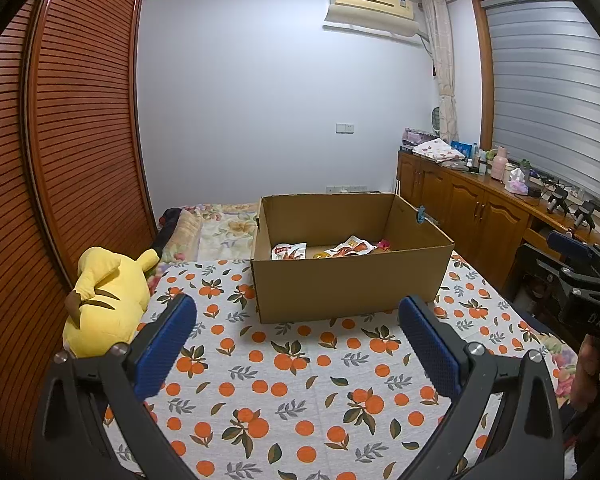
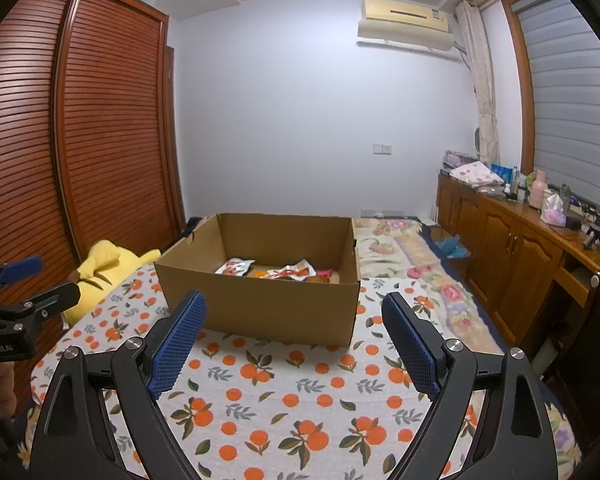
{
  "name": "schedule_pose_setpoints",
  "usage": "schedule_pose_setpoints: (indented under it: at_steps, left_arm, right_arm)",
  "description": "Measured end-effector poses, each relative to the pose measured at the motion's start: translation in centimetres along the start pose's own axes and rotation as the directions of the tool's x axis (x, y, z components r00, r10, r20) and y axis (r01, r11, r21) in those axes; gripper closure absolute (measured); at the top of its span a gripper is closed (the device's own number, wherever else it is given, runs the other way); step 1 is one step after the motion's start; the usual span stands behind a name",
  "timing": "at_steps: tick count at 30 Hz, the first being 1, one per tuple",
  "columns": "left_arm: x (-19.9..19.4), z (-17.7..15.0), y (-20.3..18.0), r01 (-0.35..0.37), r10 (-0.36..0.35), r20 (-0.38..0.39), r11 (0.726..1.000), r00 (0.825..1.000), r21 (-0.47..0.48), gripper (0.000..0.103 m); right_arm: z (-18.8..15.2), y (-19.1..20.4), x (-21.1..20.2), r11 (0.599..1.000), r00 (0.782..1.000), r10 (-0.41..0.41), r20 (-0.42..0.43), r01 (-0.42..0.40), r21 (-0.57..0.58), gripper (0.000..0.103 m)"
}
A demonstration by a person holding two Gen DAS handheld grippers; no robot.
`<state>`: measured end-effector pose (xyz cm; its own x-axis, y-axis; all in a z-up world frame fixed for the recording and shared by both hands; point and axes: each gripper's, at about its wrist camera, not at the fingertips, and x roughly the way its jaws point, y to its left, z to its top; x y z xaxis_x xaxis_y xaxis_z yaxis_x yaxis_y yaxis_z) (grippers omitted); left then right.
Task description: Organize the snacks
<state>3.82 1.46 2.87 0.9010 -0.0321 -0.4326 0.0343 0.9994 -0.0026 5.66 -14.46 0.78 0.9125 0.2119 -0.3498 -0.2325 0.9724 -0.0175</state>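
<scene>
1. Left claw (image 1: 296,320): jaws spread wide, blue pads bare, nothing held; it hangs short of the cardboard box (image 1: 352,280).
2. Right claw (image 2: 294,322): also wide open and empty, just before the box's near wall.
3. Box: brown, open-topped, sitting on the orange-print bedspread (image 1: 284,380).
4. Snack packets (image 1: 289,251): red-and-white pouches lying flat on the box floor, one yellow piece among them.
5. Yellow plush toy (image 1: 104,300): left of the box.
</scene>
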Motion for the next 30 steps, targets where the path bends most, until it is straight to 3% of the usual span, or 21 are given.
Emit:
schedule_pose_setpoints:
  at_steps: [30]
  left_arm:
    - [-0.31,0.15,-0.21,0.005,-0.005,-0.004,1.0,1.0,0.001,0.001]
  right_arm:
    - [-0.09,-0.12,-0.06,1.0,1.0,-0.001,-0.003,0.001,-0.001,0.012]
